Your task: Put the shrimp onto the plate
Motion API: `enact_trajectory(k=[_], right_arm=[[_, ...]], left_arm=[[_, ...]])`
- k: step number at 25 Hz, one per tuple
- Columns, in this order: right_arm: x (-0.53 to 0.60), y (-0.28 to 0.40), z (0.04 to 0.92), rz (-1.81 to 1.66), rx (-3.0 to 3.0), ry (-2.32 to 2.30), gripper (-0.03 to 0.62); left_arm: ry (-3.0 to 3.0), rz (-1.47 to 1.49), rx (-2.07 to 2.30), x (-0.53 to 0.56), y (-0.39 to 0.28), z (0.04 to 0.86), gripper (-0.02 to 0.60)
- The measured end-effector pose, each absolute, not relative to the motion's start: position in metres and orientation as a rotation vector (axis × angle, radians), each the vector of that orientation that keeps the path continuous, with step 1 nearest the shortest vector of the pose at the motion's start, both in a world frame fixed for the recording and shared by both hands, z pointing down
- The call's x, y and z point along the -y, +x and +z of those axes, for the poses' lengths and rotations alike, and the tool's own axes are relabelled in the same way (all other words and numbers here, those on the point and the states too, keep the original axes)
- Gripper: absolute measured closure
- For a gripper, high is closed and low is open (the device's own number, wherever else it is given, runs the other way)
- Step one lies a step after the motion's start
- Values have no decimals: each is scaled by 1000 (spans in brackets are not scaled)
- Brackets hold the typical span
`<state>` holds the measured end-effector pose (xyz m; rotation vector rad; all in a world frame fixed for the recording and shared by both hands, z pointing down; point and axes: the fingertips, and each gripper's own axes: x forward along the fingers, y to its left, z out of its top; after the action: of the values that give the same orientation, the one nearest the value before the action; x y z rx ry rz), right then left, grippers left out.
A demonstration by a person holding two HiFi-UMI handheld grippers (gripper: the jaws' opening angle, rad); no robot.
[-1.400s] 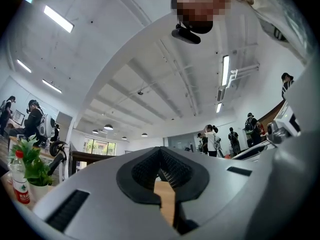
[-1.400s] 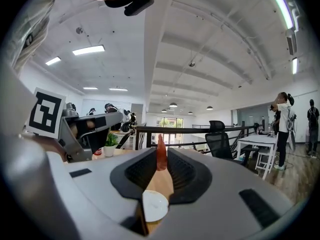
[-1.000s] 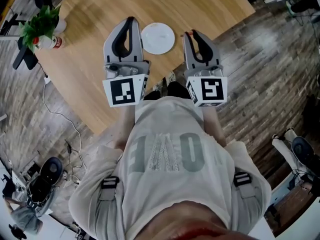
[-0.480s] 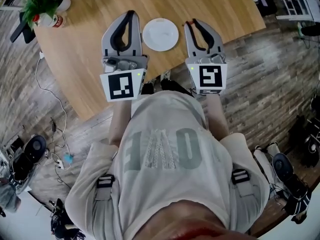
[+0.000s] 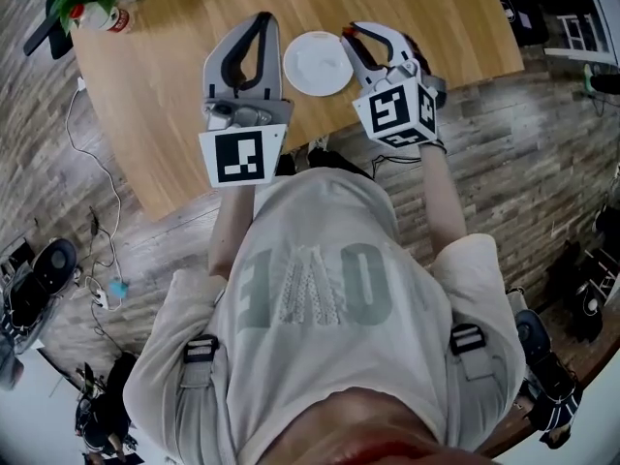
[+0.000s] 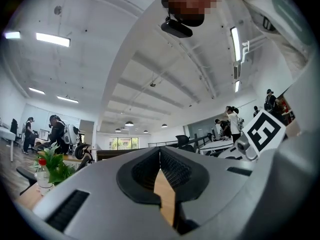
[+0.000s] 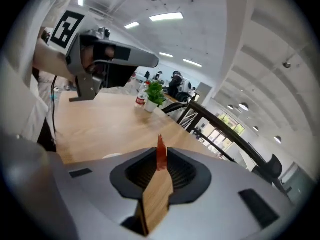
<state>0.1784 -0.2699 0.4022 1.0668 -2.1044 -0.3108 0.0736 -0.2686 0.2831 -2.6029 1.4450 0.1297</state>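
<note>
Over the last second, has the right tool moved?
Yes. The right tool, holding the shrimp, has swung left toward the plate; its tips are now at the rim.

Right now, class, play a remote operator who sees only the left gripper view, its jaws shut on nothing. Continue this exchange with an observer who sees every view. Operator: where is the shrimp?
Observer: The right gripper pinches the red shrimp at its jaw tips.
Operator: And the plate?
Observer: The white plate lies on the wooden table between both grippers; it looks bare.
Operator: Is the shrimp over it?
Observer: Only at its edge: in the head view those tips reach the rim nearest the right gripper.
</note>
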Motion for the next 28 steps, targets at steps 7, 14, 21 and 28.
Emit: enact_trajectory(k=[7, 14, 21, 28], right_arm=[[267, 163, 455, -300, 2031, 698, 523], [258, 159, 513, -205, 1956, 430, 523], [253, 159, 553, -135, 1879, 268, 523], [249, 166, 582, -88, 1803, 152, 523]], left_arm=[[-2591, 66, -1489, 267, 67, 293, 572], [-2584, -6, -1561, 271, 53, 314, 572], [-2575, -15, -1629, 279, 41, 322, 572], [-2570, -59, -1660, 288, 35, 330, 571]])
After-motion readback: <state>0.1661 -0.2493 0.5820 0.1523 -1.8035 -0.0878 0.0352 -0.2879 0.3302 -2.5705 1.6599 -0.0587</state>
